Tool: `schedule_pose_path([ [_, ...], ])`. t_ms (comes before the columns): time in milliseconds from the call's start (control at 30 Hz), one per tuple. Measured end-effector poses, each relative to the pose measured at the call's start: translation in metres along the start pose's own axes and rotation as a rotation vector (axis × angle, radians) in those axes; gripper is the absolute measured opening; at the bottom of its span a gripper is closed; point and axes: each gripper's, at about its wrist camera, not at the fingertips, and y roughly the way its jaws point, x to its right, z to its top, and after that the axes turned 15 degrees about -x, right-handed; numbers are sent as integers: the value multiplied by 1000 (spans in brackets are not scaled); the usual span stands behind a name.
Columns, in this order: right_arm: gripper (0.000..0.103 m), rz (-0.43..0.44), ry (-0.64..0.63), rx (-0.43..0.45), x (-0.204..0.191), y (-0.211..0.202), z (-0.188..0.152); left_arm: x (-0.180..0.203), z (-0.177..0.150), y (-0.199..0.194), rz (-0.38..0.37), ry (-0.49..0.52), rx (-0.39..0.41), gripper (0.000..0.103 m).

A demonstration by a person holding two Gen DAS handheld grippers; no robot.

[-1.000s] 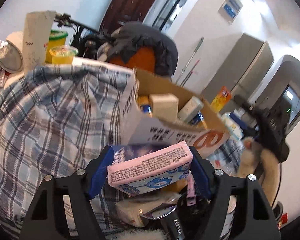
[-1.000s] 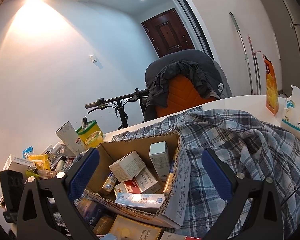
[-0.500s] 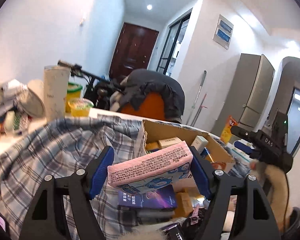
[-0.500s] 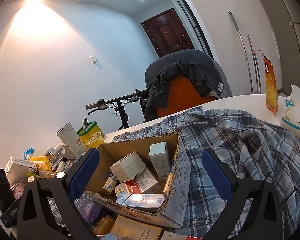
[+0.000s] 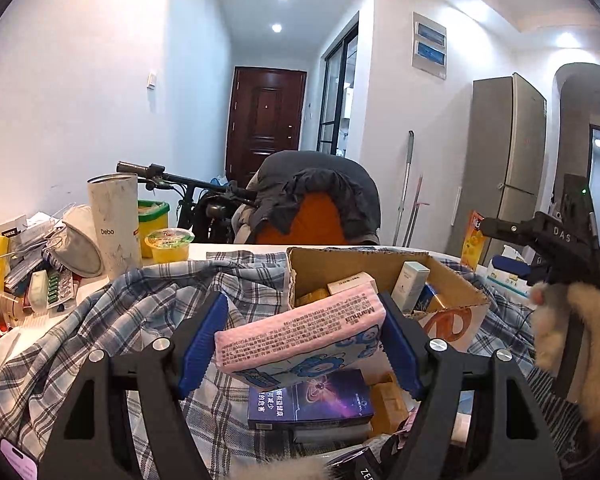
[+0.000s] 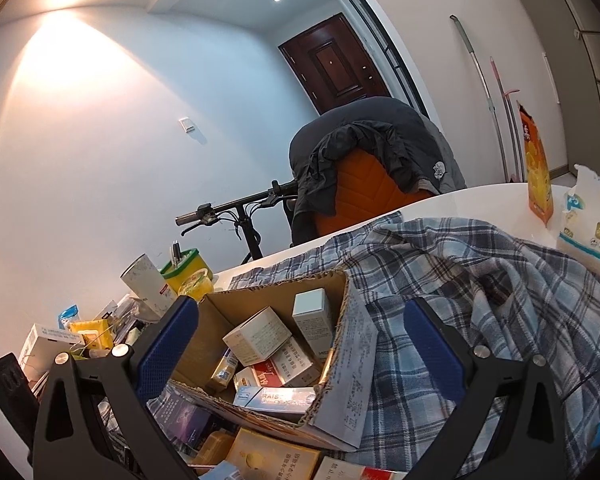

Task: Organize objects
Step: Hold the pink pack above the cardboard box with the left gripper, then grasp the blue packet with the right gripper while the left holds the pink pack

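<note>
Left wrist view shows a white table (image 5: 224, 249) draped in a blue plaid cloth (image 5: 100, 332), with a cardboard box (image 5: 452, 300) sitting on the cloth as the landmark. Behind the box stands an orange chair (image 5: 320, 220) hung with a dark jacket (image 5: 324, 184), beside it a bicycle (image 5: 188, 188), and a brown door (image 5: 266, 120) further back. Left of the box are a white tumbler (image 5: 114, 220) and a yellow cup (image 5: 168, 245). In front of the box, the left gripper (image 5: 300, 340) is clamped on a pink tissue pack (image 5: 300, 336), held tilted between both blue pads just before the box's near wall, above a dark purple box (image 5: 312, 400). In the right wrist view the right gripper (image 6: 300, 344) is spread wide, holding nothing, over the cardboard box (image 6: 260, 304) of small cartons.
</note>
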Motion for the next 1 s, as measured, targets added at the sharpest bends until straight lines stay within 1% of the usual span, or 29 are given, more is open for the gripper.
schedule_pose_path([
  [200, 102, -22, -8, -3, 4, -9, 3, 1, -1, 1, 0, 2, 1, 76],
  [367, 102, -92, -67, -70, 3, -11, 3, 1, -1, 1, 1, 12, -2, 76],
  [433, 102, -97, -91, -100, 1, -11, -1, 2, -1, 2, 1, 16, -6, 76],
  [500, 102, -75, -105, -136, -3, -12, -8, 2, -1, 2, 2, 16, -8, 76],
  [567, 102, 2, -124, -164, -10, -16, -21, 1, -1, 2, 1, 13, -8, 76],
  [600, 102, 55, -154, -166, -17, -21, -29, 1, -1, 2, 1, 11, -9, 76],
  [700, 102, 206, -290, -156, -42, -38, -65, 0, -1, 3, 0, 6, -12, 76],
  [733, 102, 237, -341, -149, -48, -43, -79, 0, 0, 3, 1, 5, -13, 76],
  [767, 102, 247, -400, -135, -55, -49, -94, 0, 0, 3, 1, 4, -14, 76],
  [800, 102, 229, -447, -124, -63, -51, -106, 0, 0, 3, 1, 3, -15, 76],
  [833, 102, 191, -488, -130, -68, -52, -120, 0, 0, 3, 1, 3, -15, 76],
  [900, 102, 131, -546, -183, -73, -51, -144, 0, 0, 4, 1, 5, -15, 76],
  [1000, 102, 114, -581, -281, -68, -46, -171, 0, 0, 4, 2, 7, -17, 76],
])
